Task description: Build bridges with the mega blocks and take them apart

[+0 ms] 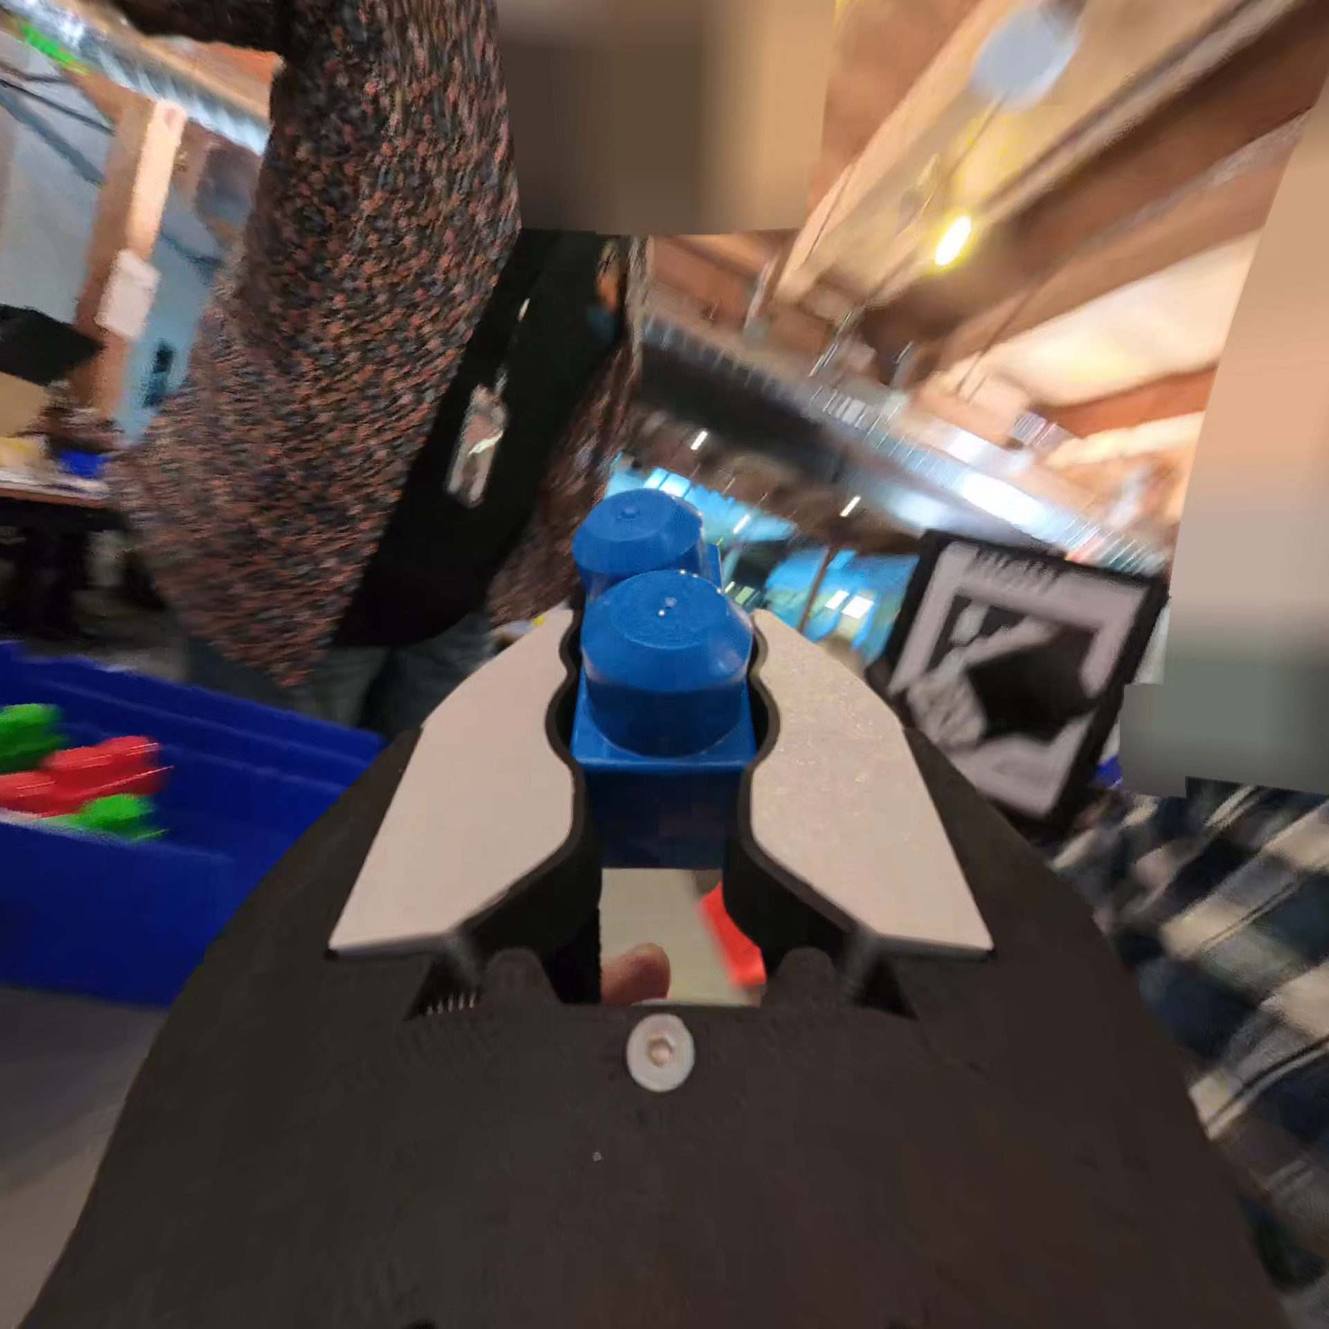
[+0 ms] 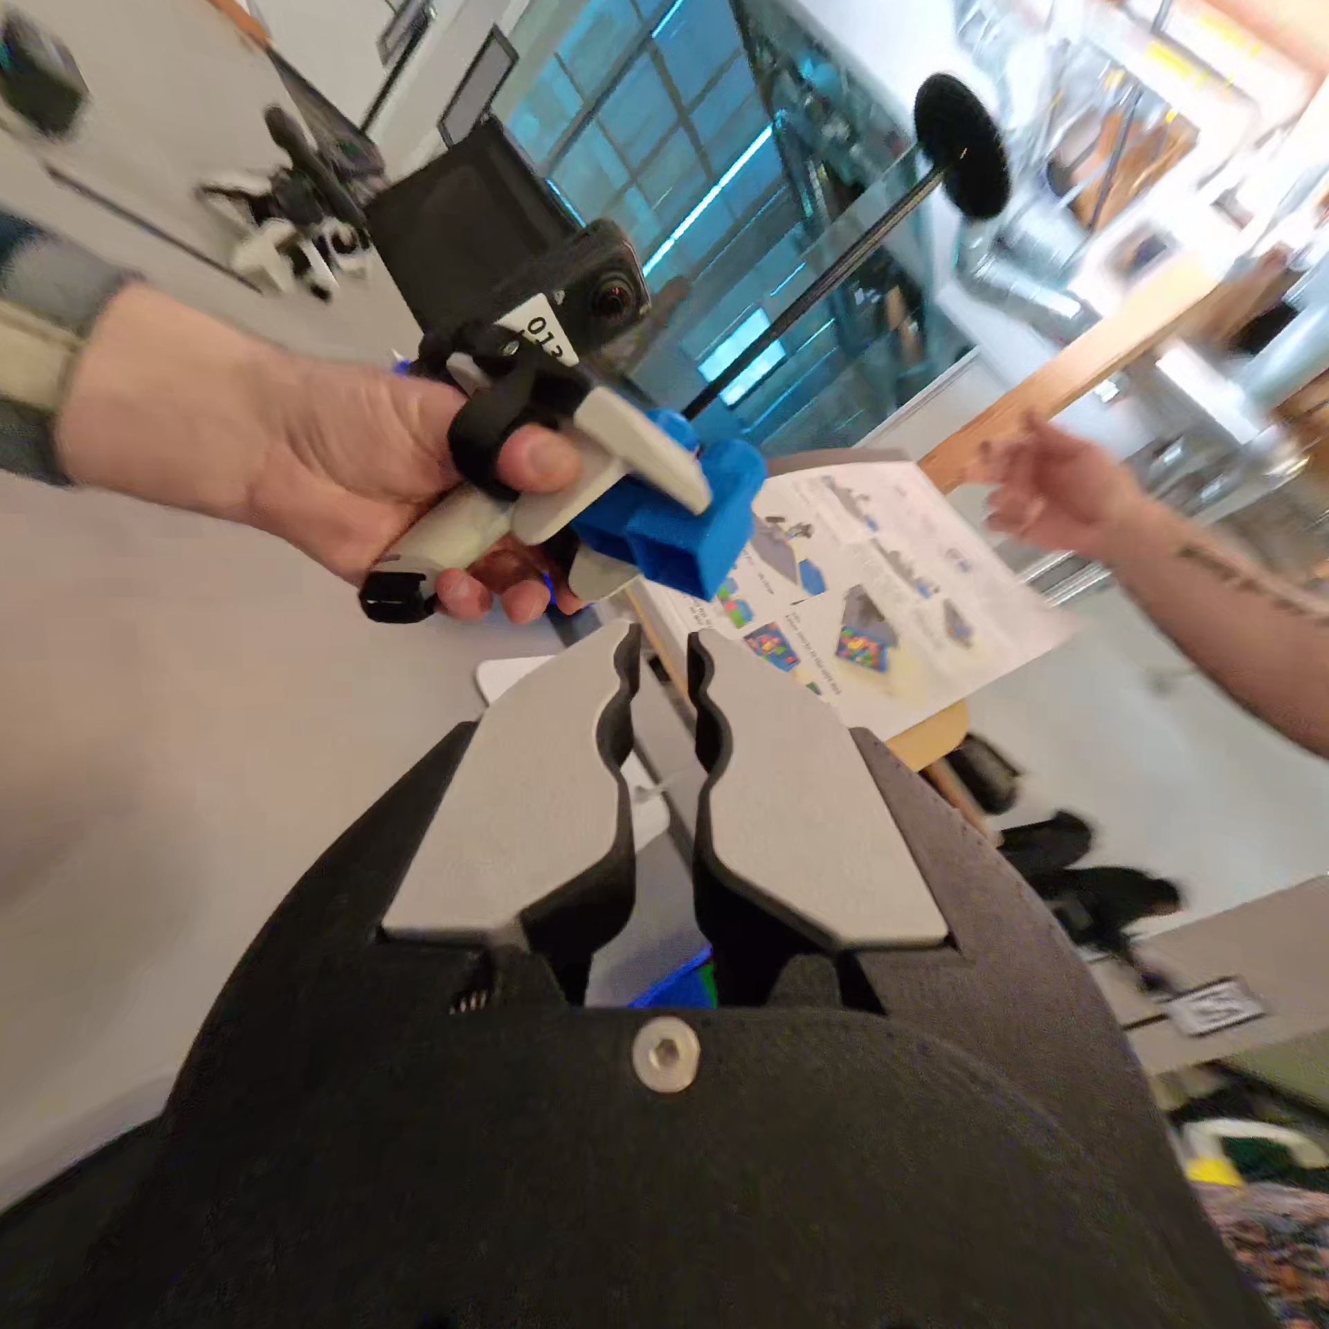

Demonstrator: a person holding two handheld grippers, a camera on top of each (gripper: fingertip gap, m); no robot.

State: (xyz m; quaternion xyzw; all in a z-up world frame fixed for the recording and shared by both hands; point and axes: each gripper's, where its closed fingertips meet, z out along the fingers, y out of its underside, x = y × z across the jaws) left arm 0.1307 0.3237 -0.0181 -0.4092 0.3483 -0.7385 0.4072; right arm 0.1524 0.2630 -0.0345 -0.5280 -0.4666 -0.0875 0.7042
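Mega blocks lie in a blue bin [image 1: 180,777] at the far left of the left wrist view, red ones [image 1: 79,780] and green ones [image 1: 29,730] in a blurred heap. Beside the bin stands a person in a speckled top [image 1: 323,323]. In the middle of that view the left gripper [image 1: 665,647] is clamped on a blue block [image 1: 665,712]: both grey fingers [image 1: 496,755] press against its sides, and its two round studs face the camera, the farther one poking out beyond the fingertips. Behind the block, between the finger roots, a fingertip and a bit of red show. To the right a black-and-white marker square [image 1: 1007,669] is tilted and blurred. In the right wrist view, a hand [image 2: 288,460] at the left holds that same gripper with its camera on top, and the blue block [image 2: 676,518] sits between its grey fingers, raised above a pale table [image 2: 180,683]. Below the middle, the right gripper [image 2: 663,647] has its fingers [image 2: 546,777] a narrow way apart with nothing between them; only table and paper show through the slot. Just right of the block lies a printed sheet with pictures [image 2: 899,575], and at the far right another person's arm and hand [image 2: 1064,489] reach in, blurred.
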